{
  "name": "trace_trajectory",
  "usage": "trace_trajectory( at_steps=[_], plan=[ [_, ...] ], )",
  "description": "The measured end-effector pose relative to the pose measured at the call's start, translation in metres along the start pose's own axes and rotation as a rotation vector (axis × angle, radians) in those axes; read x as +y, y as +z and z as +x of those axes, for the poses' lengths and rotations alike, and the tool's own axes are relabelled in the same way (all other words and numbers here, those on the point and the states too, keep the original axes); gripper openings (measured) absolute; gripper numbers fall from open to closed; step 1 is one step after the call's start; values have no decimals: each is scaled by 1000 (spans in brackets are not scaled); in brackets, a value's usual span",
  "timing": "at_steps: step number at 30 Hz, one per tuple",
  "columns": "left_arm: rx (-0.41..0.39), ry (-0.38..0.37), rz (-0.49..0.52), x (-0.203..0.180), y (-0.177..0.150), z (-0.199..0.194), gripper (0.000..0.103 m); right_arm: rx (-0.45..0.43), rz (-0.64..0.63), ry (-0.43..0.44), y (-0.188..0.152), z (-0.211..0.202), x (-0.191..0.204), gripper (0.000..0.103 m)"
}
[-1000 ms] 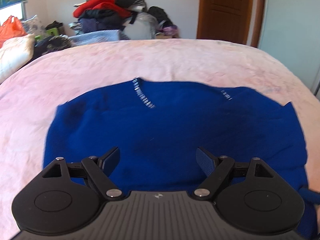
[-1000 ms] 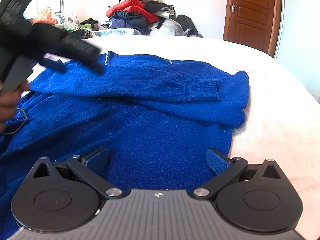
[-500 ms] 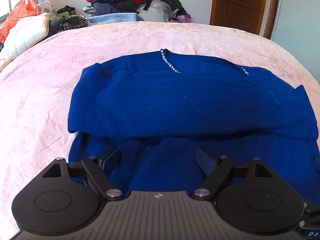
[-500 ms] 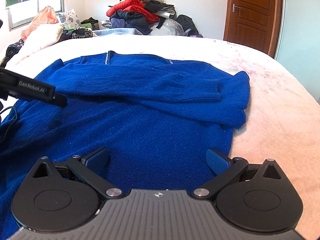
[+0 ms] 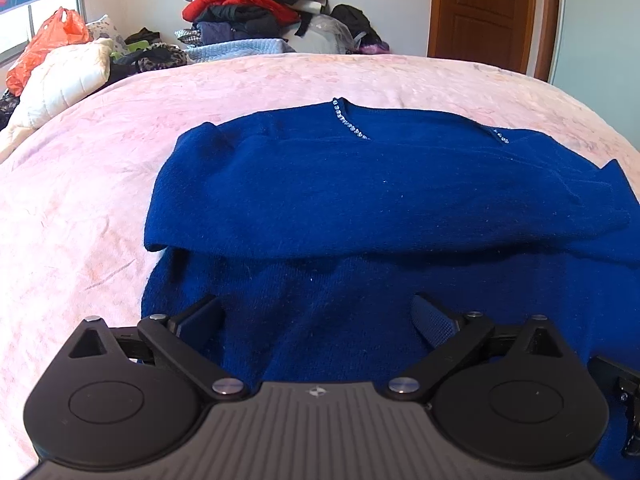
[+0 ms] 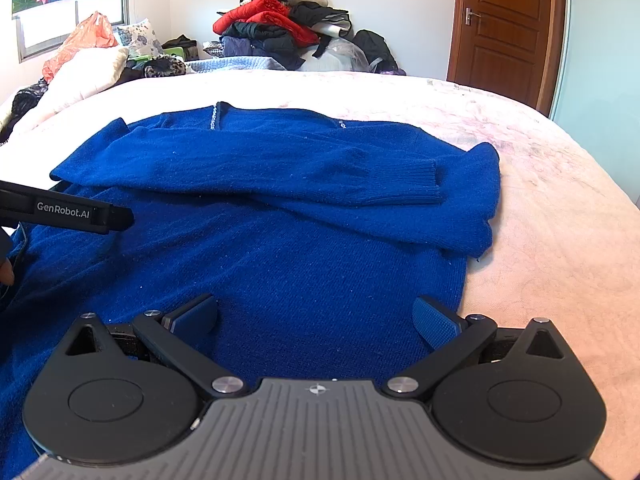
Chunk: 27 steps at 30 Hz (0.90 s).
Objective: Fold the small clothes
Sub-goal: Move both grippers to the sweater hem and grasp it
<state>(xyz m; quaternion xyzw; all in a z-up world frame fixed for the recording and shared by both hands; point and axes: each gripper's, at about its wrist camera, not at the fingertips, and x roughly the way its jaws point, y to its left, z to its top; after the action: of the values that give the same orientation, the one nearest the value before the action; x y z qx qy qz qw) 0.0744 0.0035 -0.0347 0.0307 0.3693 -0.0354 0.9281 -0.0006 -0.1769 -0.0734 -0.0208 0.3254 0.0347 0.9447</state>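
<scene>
Left tool (image 5: pixel 316 320) jaws just opening, wide, empty; right tool (image 6: pixel 316 320) wide, empty.

White lettering "GenRobot.AI" on the black side of the left gripper (image 6: pixel 68 213), seen in the right wrist view, no other readable text

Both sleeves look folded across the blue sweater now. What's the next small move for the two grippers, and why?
Probably lower both onto the near hem. The blue sweater lies flat on the pink bedspread, both sleeves crossed over the chest, its lower body still unfolded. The left gripper, whose jaws have just been opening, and the right gripper both hang open and empty over that lower part.
</scene>
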Motion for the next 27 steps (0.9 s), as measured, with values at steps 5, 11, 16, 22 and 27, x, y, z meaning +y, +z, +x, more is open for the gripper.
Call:
trace_trajectory(
  at_steps=[5,11,16,22,27],
  plan=[
    [51,-37,15,6,-1,-18,102,3,-7,-8,-1,-2,2,103],
    [5,-49,42,23,-32,-58,102,2,-8,-11,-2,-2,3,103],
    [-14,-6,86,35,-60,-82,102,5,-14,-29,-5,-7,4,102],
    [13,-93,104,33,-68,-95,102,38,-34,-35,-23,-39,8,103],
    [3,-16,252,11,-77,-96,102,44,70,72,-40,-66,8,103]
  ],
)
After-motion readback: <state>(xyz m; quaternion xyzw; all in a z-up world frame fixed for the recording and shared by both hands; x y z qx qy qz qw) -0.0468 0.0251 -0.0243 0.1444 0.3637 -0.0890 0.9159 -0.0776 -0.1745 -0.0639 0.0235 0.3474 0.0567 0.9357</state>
